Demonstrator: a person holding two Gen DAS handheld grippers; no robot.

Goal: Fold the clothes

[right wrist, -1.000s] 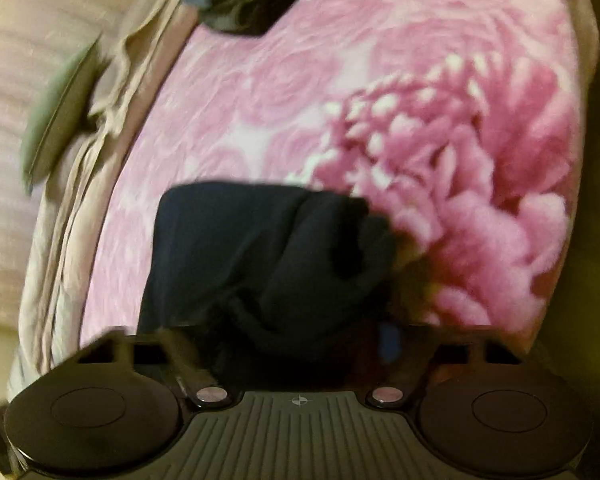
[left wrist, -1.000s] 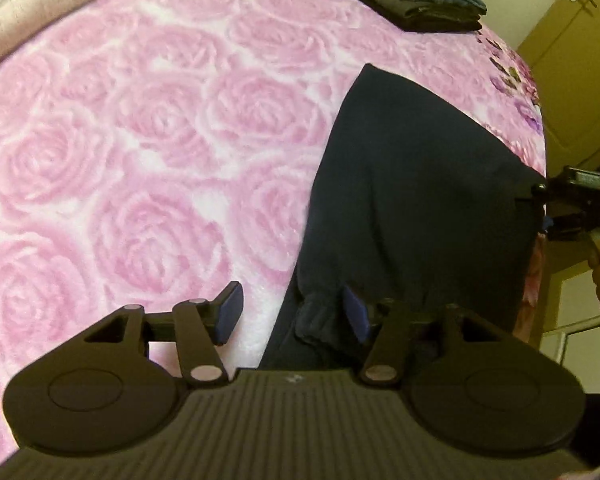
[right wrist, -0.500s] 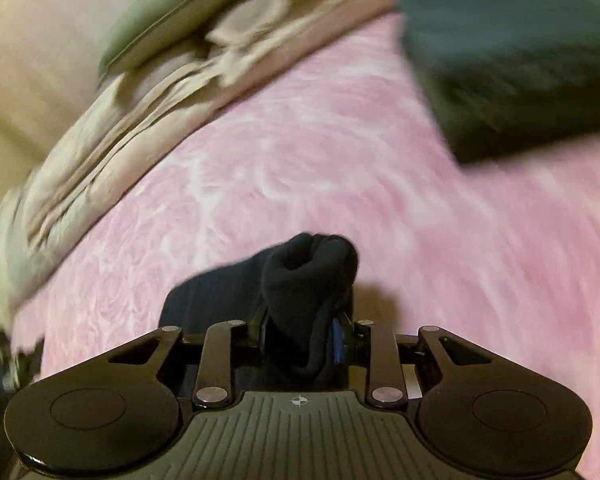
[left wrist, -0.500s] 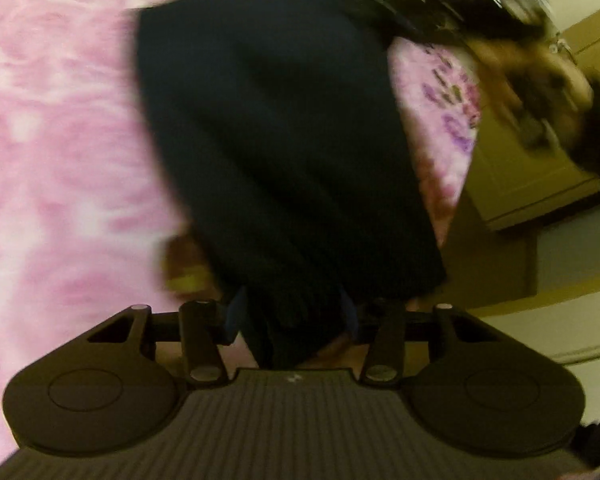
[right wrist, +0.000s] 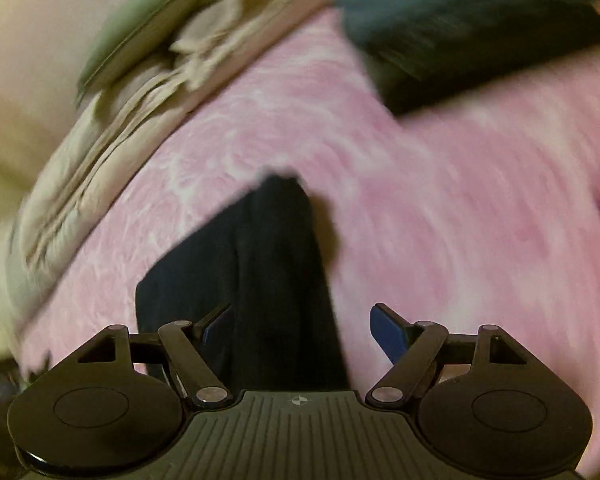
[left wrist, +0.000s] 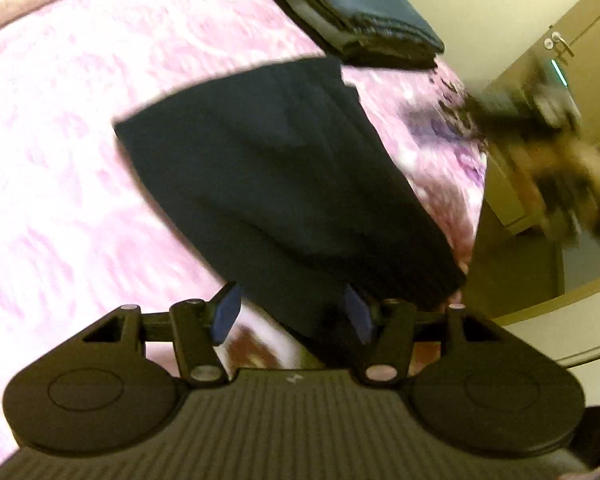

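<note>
Left wrist: left gripper (left wrist: 292,314) opening, dark garment (left wrist: 284,184) between; right gripper (right wrist: 302,330) opening, released.

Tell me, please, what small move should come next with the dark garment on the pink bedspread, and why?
Probably draw both grippers back off the dark garment. It lies folded on the pink bedspread, and the jaws of the left gripper and right gripper are opening, no pad visibly pressing the cloth, so nothing should snag.
</note>
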